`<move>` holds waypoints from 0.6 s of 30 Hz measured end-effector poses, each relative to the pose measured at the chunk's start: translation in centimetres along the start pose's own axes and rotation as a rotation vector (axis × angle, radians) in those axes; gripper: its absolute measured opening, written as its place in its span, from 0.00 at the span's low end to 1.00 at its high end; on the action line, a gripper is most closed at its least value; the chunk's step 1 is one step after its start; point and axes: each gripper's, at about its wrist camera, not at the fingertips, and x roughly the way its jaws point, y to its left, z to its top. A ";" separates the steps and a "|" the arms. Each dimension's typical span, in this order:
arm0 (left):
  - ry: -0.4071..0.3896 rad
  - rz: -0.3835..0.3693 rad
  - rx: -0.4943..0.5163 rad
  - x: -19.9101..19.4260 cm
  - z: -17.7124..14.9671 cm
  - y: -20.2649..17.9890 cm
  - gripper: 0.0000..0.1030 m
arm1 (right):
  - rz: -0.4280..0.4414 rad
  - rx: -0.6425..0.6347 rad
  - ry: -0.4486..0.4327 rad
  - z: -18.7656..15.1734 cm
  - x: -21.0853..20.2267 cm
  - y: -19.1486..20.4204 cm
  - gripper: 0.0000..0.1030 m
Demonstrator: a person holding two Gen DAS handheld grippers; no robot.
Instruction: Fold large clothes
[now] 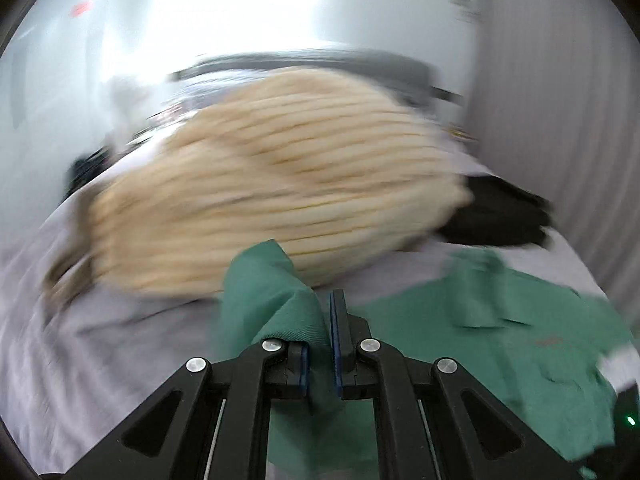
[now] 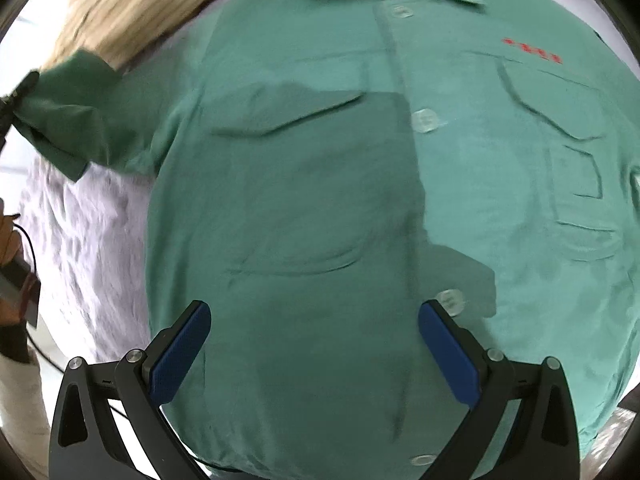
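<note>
Motion blur smears the cream knit (image 1: 272, 184) and the dark garment (image 1: 496, 216) behind it. The shirt's (image 2: 320, 200) red lettering (image 2: 532, 50) is unreadable; its hem and right side are cut off. The left gripper (image 1: 320, 344) hides the sleeve (image 1: 272, 296) end.

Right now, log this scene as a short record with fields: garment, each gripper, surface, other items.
garment: green shirt, laid front up, buttoned, collar at the far end
left gripper: shut on the shirt's sleeve, lifted off the surface
right gripper: open, above the shirt's lower front, holding nothing
surface: pale lilac sheet
other items: cream ribbed garment beyond the sleeve; black garment to its right
</note>
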 end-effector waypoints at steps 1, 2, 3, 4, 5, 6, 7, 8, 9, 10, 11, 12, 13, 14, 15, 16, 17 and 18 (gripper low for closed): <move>0.006 -0.054 0.042 0.9 0.7 -3.0 0.09 | 0.000 0.019 -0.018 0.3 -0.5 -1.0 1.00; 0.016 -0.092 0.078 1.7 0.8 -5.6 0.09 | -0.002 0.038 -0.036 0.5 -1.0 -1.9 1.00; 0.036 -0.135 0.119 2.6 0.7 -8.4 0.09 | -0.012 0.065 -0.064 0.7 -1.7 -3.2 1.00; 0.061 -0.168 0.143 4.3 0.4 -11.4 0.09 | -0.022 0.083 -0.087 0.8 -2.2 -4.1 1.00; 0.098 -0.212 0.167 5.4 -0.2 -13.6 0.09 | -0.039 0.108 -0.117 1.0 -2.9 -5.6 1.00; 0.135 -0.242 0.187 6.5 -0.7 -15.6 0.09 | -0.050 0.127 -0.131 1.2 -3.3 -6.9 1.00; 0.180 -0.263 0.215 7.7 -1.5 -17.4 0.09 | -0.057 0.141 -0.136 1.2 -3.5 -7.9 1.00; 0.213 -0.264 0.239 8.7 -2.3 -18.7 0.09 | -0.066 0.163 -0.135 1.2 -3.6 -9.4 1.00; 0.250 -0.251 0.270 9.5 -3.4 -20.1 0.09 | -0.073 0.179 -0.131 1.1 -3.7 -10.4 1.00; 0.278 -0.243 0.292 9.9 -4.5 -21.0 0.09 | -0.079 0.199 -0.126 1.0 -3.6 -11.7 1.00; 0.311 -0.232 0.313 10.5 -5.1 -21.7 0.10 | -0.087 0.216 -0.121 0.9 -3.6 -12.9 1.00; 0.341 -0.219 0.332 11.1 -5.8 -22.2 0.10 | -0.094 0.226 -0.117 0.6 -3.4 -13.6 1.00; 0.361 -0.213 0.348 11.5 -6.7 -22.5 0.10 | -0.101 0.235 -0.113 0.5 -3.3 -14.4 1.00; 0.379 -0.206 0.366 12.0 -7.5 -22.8 0.10 | -0.103 0.246 -0.110 0.5 -3.3 -15.2 1.00; 0.393 -0.197 0.383 12.2 -8.2 -23.1 0.12 | -0.104 0.251 -0.109 0.4 -3.2 -15.8 1.00; 0.405 -0.203 0.391 12.6 -9.2 -23.8 0.36 | -0.105 0.254 -0.110 0.6 -3.1 -16.4 1.00; 0.421 -0.219 0.392 12.1 -9.3 -23.6 0.83 | -0.107 0.253 -0.113 0.9 -3.2 -16.6 1.00; 0.417 -0.214 0.388 12.9 -9.8 -24.6 1.00 | -0.108 0.249 -0.117 1.1 -3.4 -16.7 1.00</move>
